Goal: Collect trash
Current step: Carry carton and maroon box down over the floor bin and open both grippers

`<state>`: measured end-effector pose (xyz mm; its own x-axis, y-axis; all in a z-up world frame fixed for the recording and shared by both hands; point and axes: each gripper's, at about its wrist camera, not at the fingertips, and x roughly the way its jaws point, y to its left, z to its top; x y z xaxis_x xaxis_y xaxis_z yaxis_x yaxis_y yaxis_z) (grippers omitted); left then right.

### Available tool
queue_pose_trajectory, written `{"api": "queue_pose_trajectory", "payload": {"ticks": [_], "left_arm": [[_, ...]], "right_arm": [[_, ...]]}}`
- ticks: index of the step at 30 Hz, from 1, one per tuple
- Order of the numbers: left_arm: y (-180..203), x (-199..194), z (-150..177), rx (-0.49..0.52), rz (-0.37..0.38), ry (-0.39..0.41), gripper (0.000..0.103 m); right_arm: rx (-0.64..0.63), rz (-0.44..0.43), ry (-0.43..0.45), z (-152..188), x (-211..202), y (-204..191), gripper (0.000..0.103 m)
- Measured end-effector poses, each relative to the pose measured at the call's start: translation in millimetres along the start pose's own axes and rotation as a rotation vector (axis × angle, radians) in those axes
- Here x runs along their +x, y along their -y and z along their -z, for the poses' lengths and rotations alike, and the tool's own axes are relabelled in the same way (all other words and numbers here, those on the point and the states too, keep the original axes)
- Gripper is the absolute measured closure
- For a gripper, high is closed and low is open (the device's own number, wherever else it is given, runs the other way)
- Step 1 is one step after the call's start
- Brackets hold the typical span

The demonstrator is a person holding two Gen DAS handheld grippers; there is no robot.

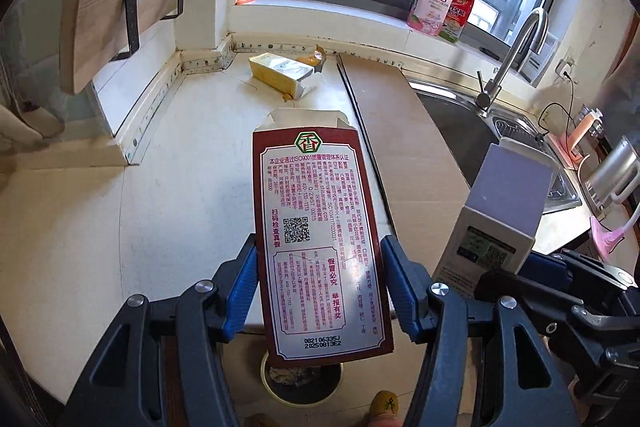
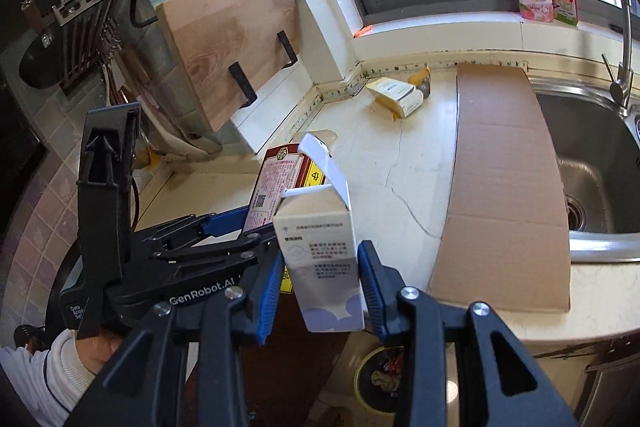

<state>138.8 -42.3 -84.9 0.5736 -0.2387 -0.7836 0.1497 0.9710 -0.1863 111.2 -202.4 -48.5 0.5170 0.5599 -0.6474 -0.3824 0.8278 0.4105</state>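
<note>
My left hand-held gripper (image 1: 320, 291) is clamped on a dark red carton (image 1: 316, 239), its blue pads pressing the two long edges; the printed back panel with a QR code faces my camera and the top flap stands open. The carton sits out past the front edge of the table (image 1: 180, 187), and directly below it on the floor I see the round trash bin (image 1: 302, 379) with crumpled scraps inside.

My right hand-held gripper (image 2: 322, 283) is closed on a white and lavender carton (image 2: 320, 251), held upright with its top flap torn open. From the right wrist view the red carton is just to the left of it and slightly behind — close, though I cannot tell whether the two touch. The bin shows below this carton too, beneath the table edge.

Well back on the table, near the wall under the window, a yellow and white box (image 1: 286, 73) lies on its side with an orange wrapper (image 1: 314, 61) right behind it. A flat sheet of cardboard (image 2: 504, 179) lies between that area and the steel sink (image 2: 592, 163). Two detergent bottles (image 1: 444, 1) stand on the windowsill, and a wooden cutting board (image 2: 228, 47) leans in its bracket on the left.
</note>
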Motion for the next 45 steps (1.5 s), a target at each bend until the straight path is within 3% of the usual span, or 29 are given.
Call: {"api": "queue_pose_trajectory", "payload": {"ticks": [10,16,33,36,41,42,45], "left_arm": [[33.4,9.8,114.2,-0.026,-0.014,-0.09,0.046],[30.6,36.7,165.9,-0.056,-0.046,-0.202,0.046],[-23.3,196.0,295.8,-0.058,-0.052,-0.471,0.045],[-32.5,223.4,311.3,-0.058,-0.032,-0.51,0.044],[-42.0,262.7,326.0,-0.062,-0.067,-0.554,0.043],[-44.8,267.9,328.1,-0.067,-0.073,-0.56,0.042],[-48.5,277.6,330.9,-0.079,-0.08,-0.565,0.027]], "right_arm": [[0.027,-0.05,-0.117,82.5,-9.6,46.3,0.066],[0.043,-0.053,-0.194,128.3,6.6,69.0,0.065],[0.178,0.055,-0.431,260.0,167.1,151.3,0.065],[0.169,0.068,-0.459,275.1,188.6,156.5,0.065],[0.172,0.076,-0.491,292.2,219.0,164.4,0.065],[0.172,0.077,-0.499,295.6,225.6,165.0,0.065],[0.168,0.079,-0.518,301.3,240.6,166.6,0.065]]}}
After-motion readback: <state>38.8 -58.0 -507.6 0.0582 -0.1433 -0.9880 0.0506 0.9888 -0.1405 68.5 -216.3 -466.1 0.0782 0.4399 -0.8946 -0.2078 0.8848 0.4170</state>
